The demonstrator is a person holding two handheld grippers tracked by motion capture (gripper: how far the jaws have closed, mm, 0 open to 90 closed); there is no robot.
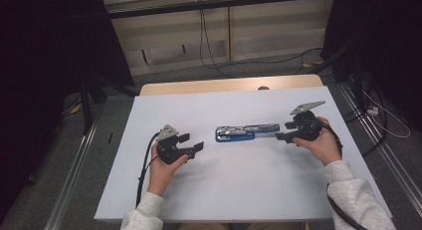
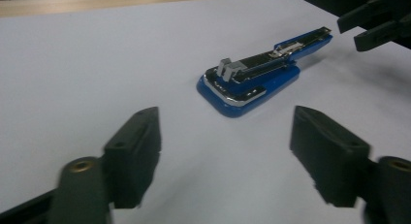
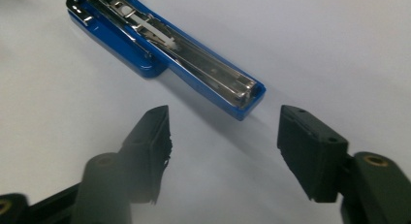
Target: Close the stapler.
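Now | one blue stapler (image 1: 245,132) | two hand-held grippers, jaws apart

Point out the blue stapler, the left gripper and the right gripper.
blue stapler (image 1: 242,132), high view, on the middle of its opened body.
left gripper (image 1: 191,142), high view, midway between its two jaw tips.
right gripper (image 1: 284,131), high view, midway between its jaw tips, beside the stapler's end.
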